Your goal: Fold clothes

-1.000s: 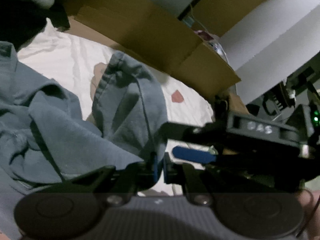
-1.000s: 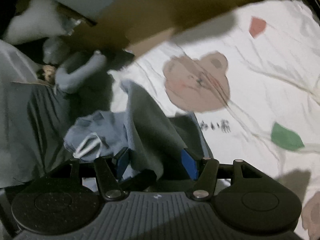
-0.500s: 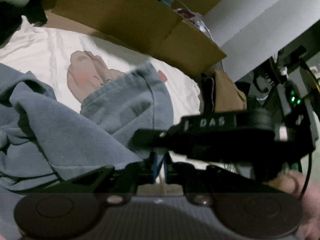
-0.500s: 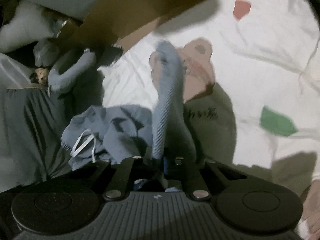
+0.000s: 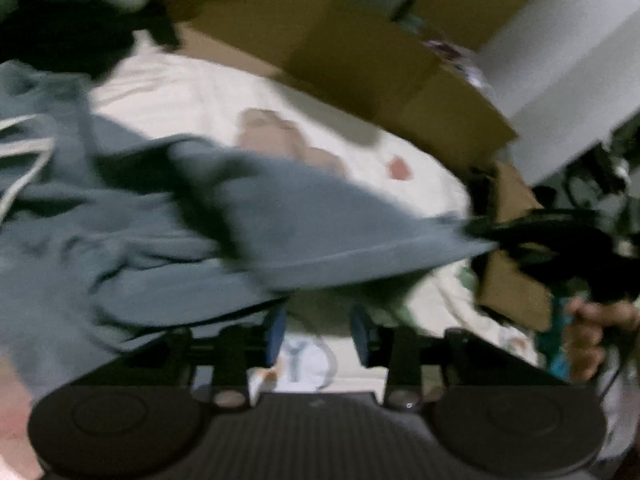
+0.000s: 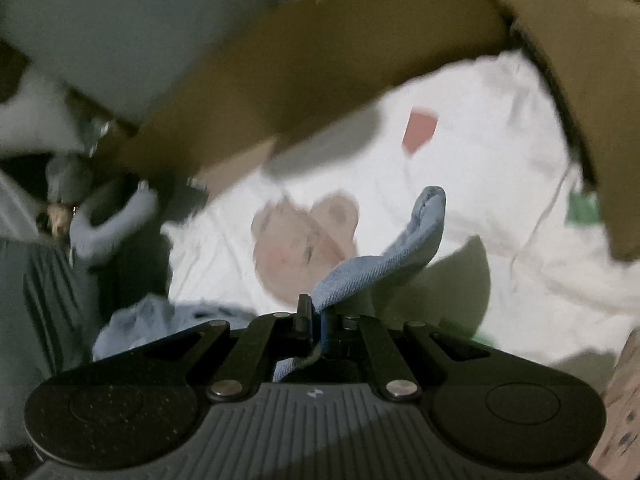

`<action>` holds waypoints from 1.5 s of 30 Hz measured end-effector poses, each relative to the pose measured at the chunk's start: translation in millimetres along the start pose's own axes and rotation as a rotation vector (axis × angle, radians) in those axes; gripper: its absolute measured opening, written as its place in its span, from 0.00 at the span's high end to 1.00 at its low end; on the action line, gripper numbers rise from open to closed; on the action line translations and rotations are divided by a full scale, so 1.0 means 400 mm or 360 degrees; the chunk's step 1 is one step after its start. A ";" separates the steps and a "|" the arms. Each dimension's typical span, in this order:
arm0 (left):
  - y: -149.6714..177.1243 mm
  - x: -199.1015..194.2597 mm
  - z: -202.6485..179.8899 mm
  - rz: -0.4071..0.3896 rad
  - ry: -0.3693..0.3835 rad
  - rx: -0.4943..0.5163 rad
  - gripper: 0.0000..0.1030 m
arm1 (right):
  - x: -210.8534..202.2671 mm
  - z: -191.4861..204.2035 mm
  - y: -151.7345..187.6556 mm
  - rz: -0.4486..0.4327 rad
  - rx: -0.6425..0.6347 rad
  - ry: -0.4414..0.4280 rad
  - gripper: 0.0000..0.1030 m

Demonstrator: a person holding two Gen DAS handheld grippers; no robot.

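Garment [image 5: 168,240] blurred; right tool [image 6: 316,320] pinching hem, left tool [image 5: 316,336] agape.

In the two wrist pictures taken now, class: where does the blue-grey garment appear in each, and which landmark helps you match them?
Left wrist view: the blue-grey garment fills the left and middle, stretched rightward to the right gripper.
Right wrist view: a strip of it rises from the shut fingers at bottom centre.
Shared landmark: the bear print on the white sheet.
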State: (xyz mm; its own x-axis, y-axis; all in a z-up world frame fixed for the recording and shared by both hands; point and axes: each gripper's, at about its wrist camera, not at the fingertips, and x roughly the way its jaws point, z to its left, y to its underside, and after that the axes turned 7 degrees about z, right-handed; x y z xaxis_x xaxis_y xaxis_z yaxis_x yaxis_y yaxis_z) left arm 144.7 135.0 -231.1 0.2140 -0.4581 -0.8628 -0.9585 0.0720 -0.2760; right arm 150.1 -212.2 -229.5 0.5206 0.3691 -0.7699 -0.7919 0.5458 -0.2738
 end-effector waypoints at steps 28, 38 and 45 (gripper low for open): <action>0.011 -0.128 0.303 -0.0163 -0.0456 -0.0433 0.38 | -0.171 -0.146 -0.216 -0.0456 0.0083 0.0302 0.46; 0.088 -0.107 0.365 -0.0075 -0.0476 -0.0516 0.29 | -0.076 -0.133 -0.075 -0.0266 0.0078 0.0272 0.43; 0.145 -0.085 0.410 0.0000 -0.0487 -0.0579 0.29 | 0.043 -0.099 0.064 0.0001 -0.0068 0.0241 0.43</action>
State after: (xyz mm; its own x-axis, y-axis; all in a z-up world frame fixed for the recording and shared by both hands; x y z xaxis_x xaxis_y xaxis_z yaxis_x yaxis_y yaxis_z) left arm 112.6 300.2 -287.2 0.2072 -0.1720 -0.9631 -0.9506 -0.2680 -0.1566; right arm 126.3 -221.7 -272.4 0.4688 0.2498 -0.8473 -0.8066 0.5121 -0.2953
